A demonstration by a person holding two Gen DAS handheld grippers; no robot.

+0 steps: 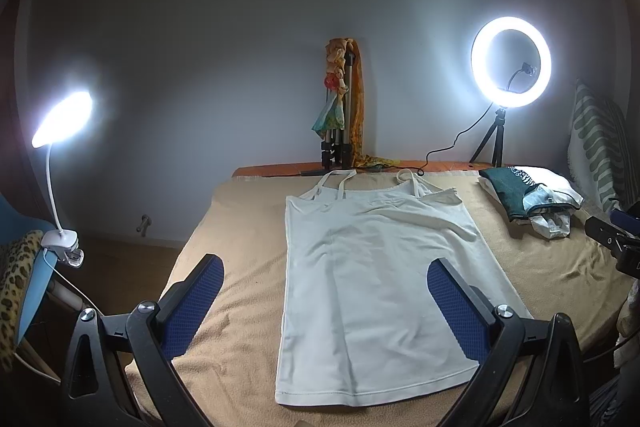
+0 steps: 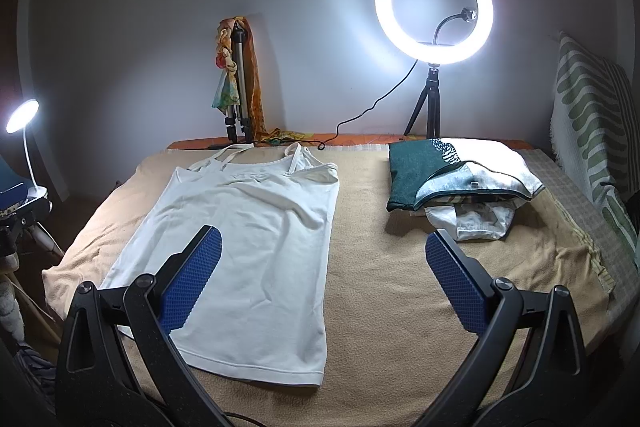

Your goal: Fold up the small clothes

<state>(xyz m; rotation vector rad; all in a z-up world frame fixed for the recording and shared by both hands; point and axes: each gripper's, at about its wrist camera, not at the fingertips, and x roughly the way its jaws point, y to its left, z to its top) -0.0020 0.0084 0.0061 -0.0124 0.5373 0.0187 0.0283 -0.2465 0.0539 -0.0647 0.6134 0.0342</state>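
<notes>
A white strappy tank top (image 1: 372, 275) lies flat and spread out on the beige blanket (image 1: 236, 227), straps toward the wall, hem toward me. It also shows in the right wrist view (image 2: 256, 243). My left gripper (image 1: 324, 267) is open and empty, held above the top's lower half. My right gripper (image 2: 322, 245) is open and empty, above the top's right edge and the bare blanket (image 2: 384, 267). The right gripper's body shows at the right edge of the left wrist view (image 1: 618, 239).
A pile of folded clothes, dark green and white (image 2: 456, 179), lies at the back right of the blanket. A ring light on a tripod (image 2: 434, 5), a scarf-draped tripod (image 2: 240, 83) and a cable stand by the wall. A clip lamp (image 1: 60, 119) is at left, a striped cushion (image 2: 592, 115) at right.
</notes>
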